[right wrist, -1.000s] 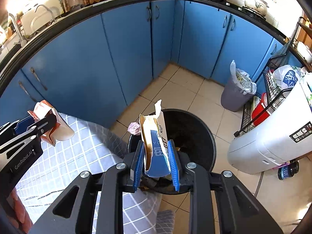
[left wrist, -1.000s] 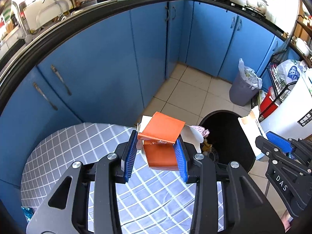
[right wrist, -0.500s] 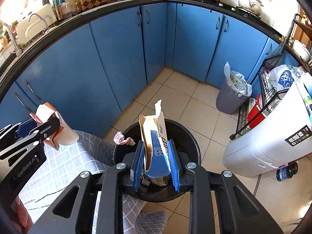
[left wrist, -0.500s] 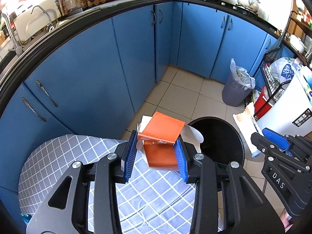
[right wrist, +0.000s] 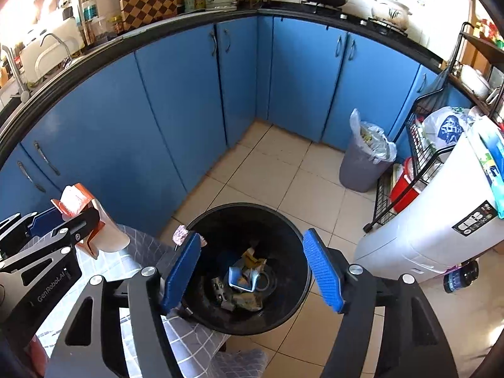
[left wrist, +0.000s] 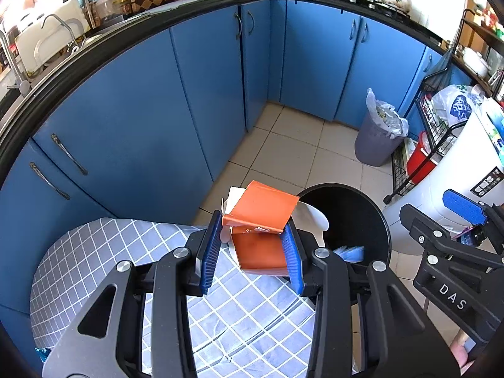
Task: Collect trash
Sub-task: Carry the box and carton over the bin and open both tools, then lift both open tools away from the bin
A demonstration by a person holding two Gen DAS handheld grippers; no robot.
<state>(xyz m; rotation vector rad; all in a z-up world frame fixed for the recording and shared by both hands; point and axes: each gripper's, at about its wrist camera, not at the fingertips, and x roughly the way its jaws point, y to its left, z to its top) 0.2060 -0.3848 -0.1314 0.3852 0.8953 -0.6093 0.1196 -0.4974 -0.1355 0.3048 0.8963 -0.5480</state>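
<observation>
My left gripper (left wrist: 252,250) is shut on an orange and white carton (left wrist: 260,220), held above the edge of the checked tablecloth (left wrist: 94,252), just left of the black trash bin (left wrist: 356,217). My right gripper (right wrist: 252,269) is open and empty, right above the black bin (right wrist: 283,308). The blue and white carton (right wrist: 241,278) lies at the bin's bottom among other scraps. The left gripper with the orange carton (right wrist: 77,204) shows at the left of the right wrist view. The right gripper shows at the right of the left wrist view (left wrist: 453,220).
Blue kitchen cabinets (right wrist: 176,100) curve round behind. A grey bin with a plastic bag (right wrist: 365,160) stands on the tiled floor at the back right. A white appliance (right wrist: 441,220) and a black wire rack (right wrist: 419,157) stand at the right. A pink crumpled scrap (right wrist: 181,234) sits by the bin's rim.
My right gripper has opened and the blue and white carton has dropped into the black bin. My left gripper has moved closer to the bin with the orange carton.
</observation>
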